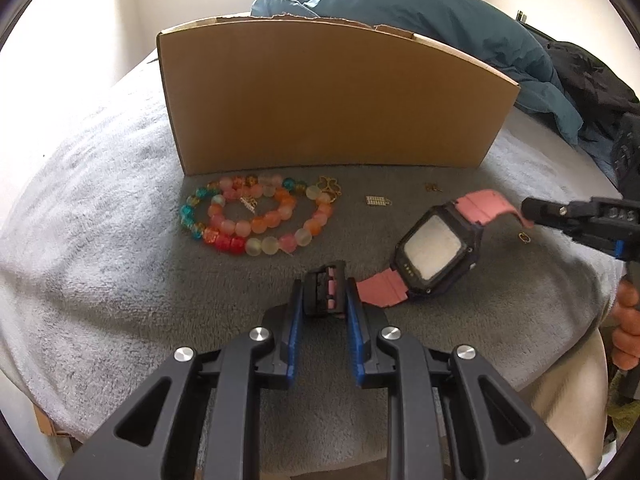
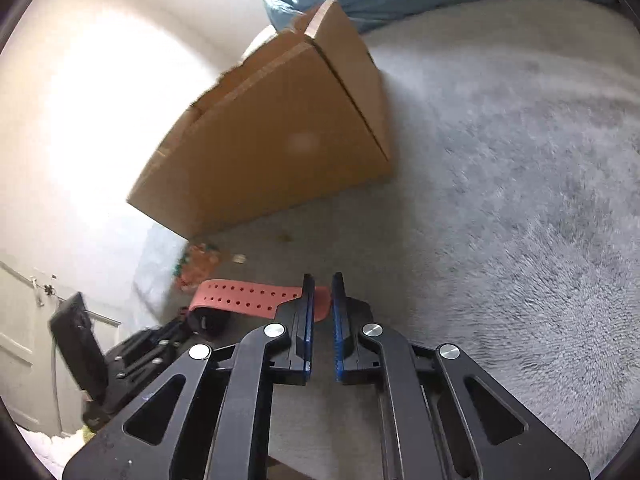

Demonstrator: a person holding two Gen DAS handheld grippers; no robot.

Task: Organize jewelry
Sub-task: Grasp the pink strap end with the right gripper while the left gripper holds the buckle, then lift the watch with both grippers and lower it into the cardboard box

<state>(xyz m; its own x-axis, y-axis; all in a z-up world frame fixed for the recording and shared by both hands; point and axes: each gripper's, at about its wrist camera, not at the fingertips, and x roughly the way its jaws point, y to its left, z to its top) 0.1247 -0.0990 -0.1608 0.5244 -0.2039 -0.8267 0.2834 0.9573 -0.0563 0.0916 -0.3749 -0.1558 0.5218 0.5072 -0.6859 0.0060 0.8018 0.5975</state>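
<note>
A black watch (image 1: 434,250) with pink straps hangs between both grippers above the grey blanket. My left gripper (image 1: 324,292) is shut on its buckle end (image 1: 326,286). My right gripper (image 2: 322,286) is shut on the tip of the perforated pink strap (image 2: 248,298); it shows in the left wrist view (image 1: 536,210) at the right. Two coloured bead bracelets (image 1: 256,216) lie in front of the cardboard box (image 1: 320,100). A small silver charm (image 1: 377,201) and small gold pieces (image 1: 434,188) lie nearby.
The cardboard box (image 2: 272,144) stands on the grey blanket (image 1: 100,220). A teal duvet (image 1: 420,16) and dark clothing (image 1: 592,84) are piled behind. A gold ring (image 1: 524,237) lies near the right gripper. The bed edge falls away at left.
</note>
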